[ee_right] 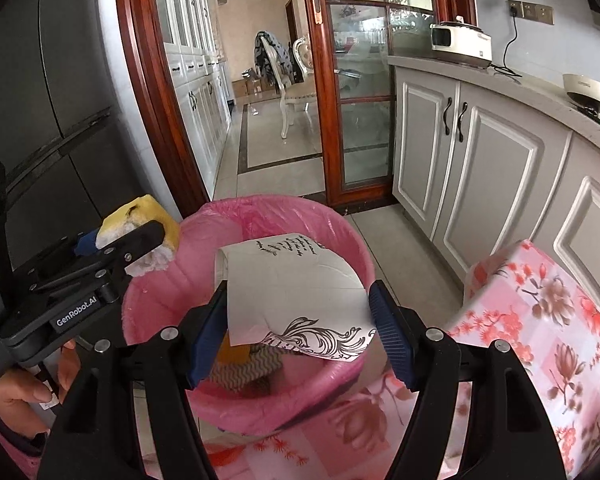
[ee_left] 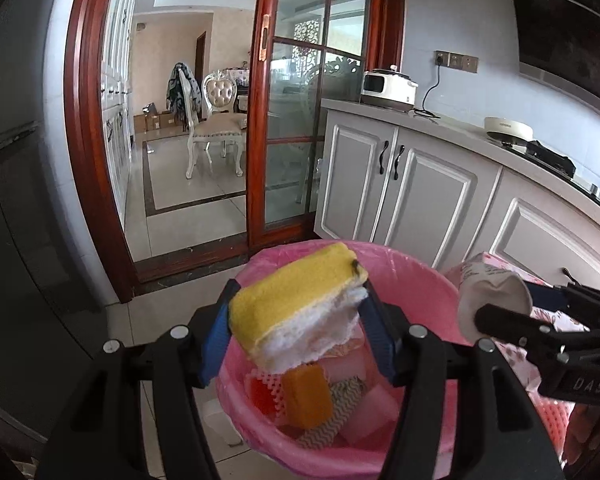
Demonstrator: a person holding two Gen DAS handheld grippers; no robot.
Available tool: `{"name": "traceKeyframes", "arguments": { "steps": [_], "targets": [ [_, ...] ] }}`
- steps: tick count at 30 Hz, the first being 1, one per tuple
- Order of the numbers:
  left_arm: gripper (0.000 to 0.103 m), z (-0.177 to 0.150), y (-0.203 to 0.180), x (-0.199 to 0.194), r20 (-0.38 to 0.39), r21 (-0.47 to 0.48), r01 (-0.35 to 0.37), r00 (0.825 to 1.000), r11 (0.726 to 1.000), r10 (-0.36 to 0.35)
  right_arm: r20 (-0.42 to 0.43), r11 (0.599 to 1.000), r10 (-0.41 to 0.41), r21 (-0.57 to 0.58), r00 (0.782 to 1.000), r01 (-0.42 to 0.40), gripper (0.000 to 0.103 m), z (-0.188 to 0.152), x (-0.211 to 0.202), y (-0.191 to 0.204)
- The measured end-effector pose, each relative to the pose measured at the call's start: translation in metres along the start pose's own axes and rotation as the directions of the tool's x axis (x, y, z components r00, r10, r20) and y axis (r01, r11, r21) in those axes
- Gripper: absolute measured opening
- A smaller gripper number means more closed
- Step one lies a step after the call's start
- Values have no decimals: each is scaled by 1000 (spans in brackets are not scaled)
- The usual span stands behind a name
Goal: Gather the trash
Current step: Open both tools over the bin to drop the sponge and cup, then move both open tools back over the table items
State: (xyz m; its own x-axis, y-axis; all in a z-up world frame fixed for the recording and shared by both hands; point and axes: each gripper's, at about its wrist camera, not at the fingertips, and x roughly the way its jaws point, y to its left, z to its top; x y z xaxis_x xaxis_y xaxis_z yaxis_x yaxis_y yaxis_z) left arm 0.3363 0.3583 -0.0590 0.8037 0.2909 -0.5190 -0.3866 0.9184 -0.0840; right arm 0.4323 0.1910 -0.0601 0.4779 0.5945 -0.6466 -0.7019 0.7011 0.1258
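My left gripper (ee_left: 296,332) is shut on a yellow and white sponge (ee_left: 296,316) and holds it over the pink-lined trash bin (ee_left: 416,280). The bin holds an orange sponge (ee_left: 306,400), patterned cloth and other scraps. My right gripper (ee_right: 298,320) is shut on a crushed white paper cup with black print (ee_right: 296,284), held over the same bin (ee_right: 340,236). The right gripper and cup show at the right of the left wrist view (ee_left: 496,300). The left gripper and sponge show at the left of the right wrist view (ee_right: 140,236).
A table with a pink floral cloth (ee_right: 540,320) stands to the right of the bin. White kitchen cabinets (ee_left: 400,184) with a counter, a cooker (ee_left: 388,88) and a stove run along the right. A dark fridge (ee_left: 20,200) is on the left. A glass sliding door (ee_left: 300,100) stands ahead.
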Motion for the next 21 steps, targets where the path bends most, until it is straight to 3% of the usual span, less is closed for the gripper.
{"name": "traceKeyframes", "arguments": {
  "steps": [6, 14, 21],
  "targets": [
    [71, 0, 6, 13, -6, -36, 9, 1000, 999, -10, -1, 999, -6, -41, 1000, 6, 74, -6, 10, 7],
    [73, -3, 10, -4, 24, -42, -19, 1000, 999, 20, 27, 1000, -7, -11, 1000, 7, 75, -19, -15, -5],
    [96, -20, 2, -43, 56, -69, -59, 996, 996, 63, 53, 999, -48, 18, 997, 47, 78, -39, -57, -13]
  ]
}}
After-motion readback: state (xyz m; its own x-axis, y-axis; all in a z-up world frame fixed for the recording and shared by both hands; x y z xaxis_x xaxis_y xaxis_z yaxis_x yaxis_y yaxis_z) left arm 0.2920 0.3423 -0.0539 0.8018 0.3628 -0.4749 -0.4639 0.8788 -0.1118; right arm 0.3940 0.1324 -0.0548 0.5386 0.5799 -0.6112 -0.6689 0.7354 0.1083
